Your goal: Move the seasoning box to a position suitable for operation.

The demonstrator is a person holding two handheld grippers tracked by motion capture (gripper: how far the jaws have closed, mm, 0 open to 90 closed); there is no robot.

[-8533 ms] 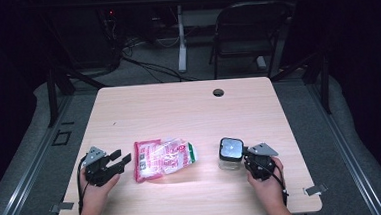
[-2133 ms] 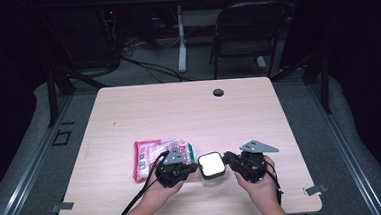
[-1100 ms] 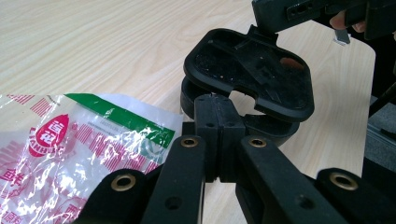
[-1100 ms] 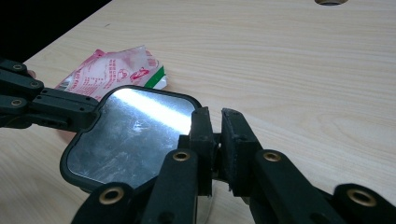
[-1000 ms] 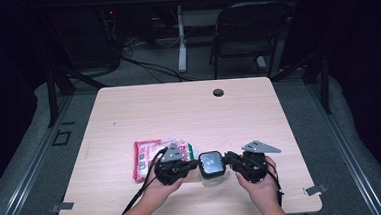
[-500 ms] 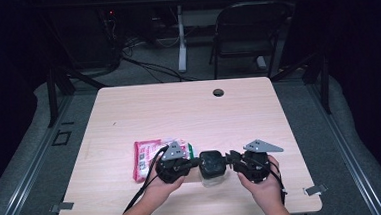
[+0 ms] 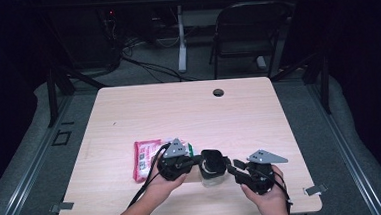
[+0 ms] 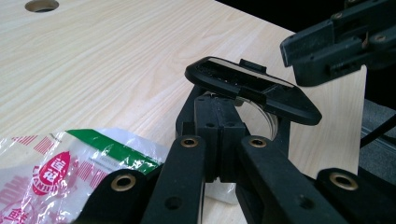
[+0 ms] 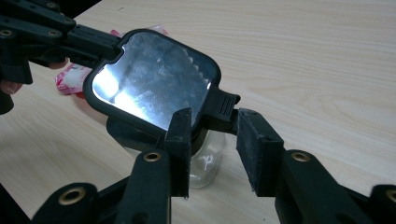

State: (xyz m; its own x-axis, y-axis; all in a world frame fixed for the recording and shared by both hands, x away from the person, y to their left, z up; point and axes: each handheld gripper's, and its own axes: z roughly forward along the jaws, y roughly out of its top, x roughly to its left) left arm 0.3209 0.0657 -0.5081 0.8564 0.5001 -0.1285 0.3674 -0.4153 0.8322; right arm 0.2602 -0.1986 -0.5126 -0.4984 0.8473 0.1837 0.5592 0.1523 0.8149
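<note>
jar (image 9: 205,163): glass, fragile, slippery | lid (image 9: 154,79) above jar, grip tab | left gripper (image 8: 219,135) clamped lid edge | right gripper (image 9: 212,154) jaws just widened, off tab

The packet (image 8: 70,172), lying near the table's (image 8: 116,70) front edge, carries a red teardrop emblem with white Latin lettering, apparently "LIANJIUN", though not sharp enough to confirm. Red characters beneath it are cut off and illegible.

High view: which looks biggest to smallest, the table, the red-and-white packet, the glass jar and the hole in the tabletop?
1. table
2. red-and-white packet, though the left gripper covers part of it
3. glass jar, partly covered too, so this place is unsure
4. hole in the tabletop
</note>
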